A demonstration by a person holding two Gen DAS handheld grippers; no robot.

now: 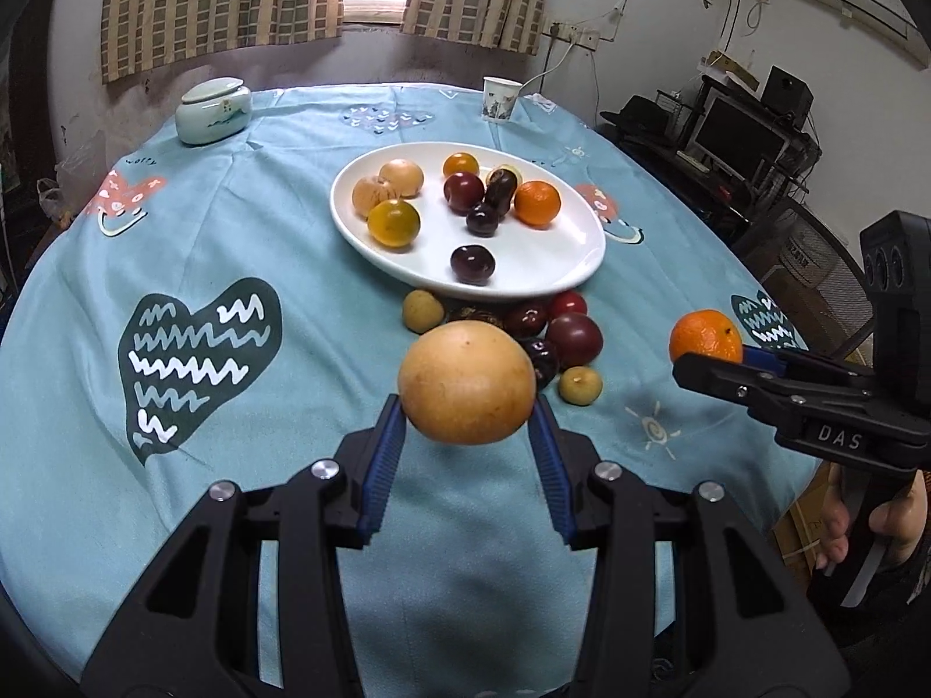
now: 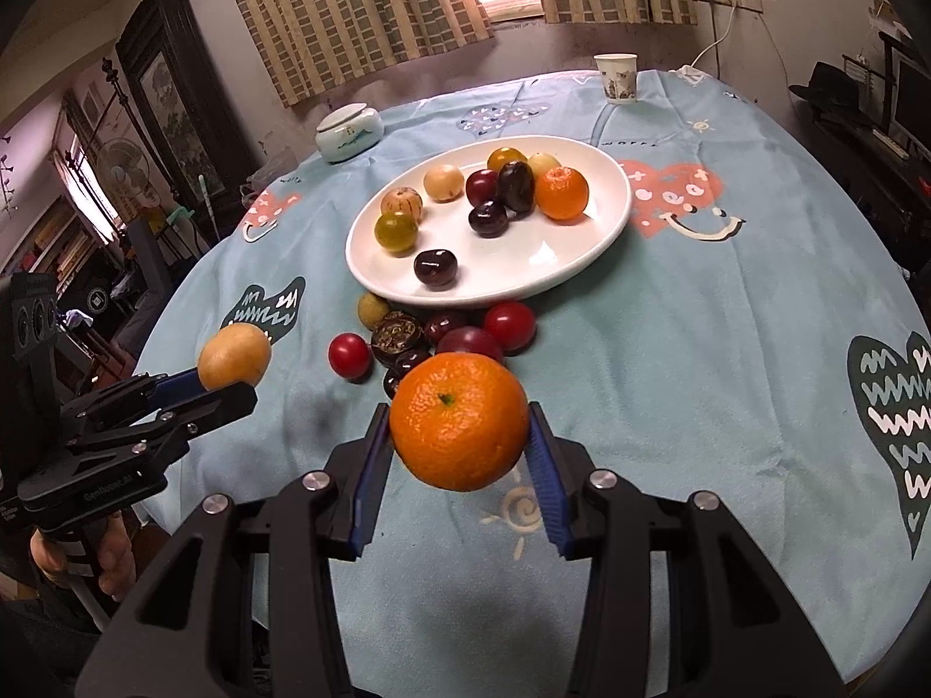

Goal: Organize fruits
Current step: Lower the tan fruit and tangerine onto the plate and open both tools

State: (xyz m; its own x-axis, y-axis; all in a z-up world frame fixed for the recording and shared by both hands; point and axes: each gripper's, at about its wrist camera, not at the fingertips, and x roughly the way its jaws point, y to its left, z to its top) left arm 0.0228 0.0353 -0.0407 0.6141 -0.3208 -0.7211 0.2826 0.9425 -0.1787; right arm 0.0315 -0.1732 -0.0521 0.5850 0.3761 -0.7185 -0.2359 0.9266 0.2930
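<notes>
My left gripper (image 1: 465,416) is shut on a round tan fruit (image 1: 466,382) and holds it above the blue tablecloth; it shows at the left of the right wrist view (image 2: 234,356). My right gripper (image 2: 459,436) is shut on an orange (image 2: 458,420), also held above the cloth; it shows at the right of the left wrist view (image 1: 706,335). A white oval plate (image 1: 558,267) (image 2: 582,256) beyond both holds several fruits. A loose cluster of red, dark and yellow fruits (image 1: 573,337) (image 2: 509,320) lies on the cloth just in front of the plate.
A pale lidded ceramic jar (image 1: 213,110) (image 2: 349,131) stands at the far left of the round table. A paper cup (image 1: 499,99) (image 2: 615,77) stands at the far edge. A wall with curtains is behind; a desk with monitors (image 1: 739,134) is to the right.
</notes>
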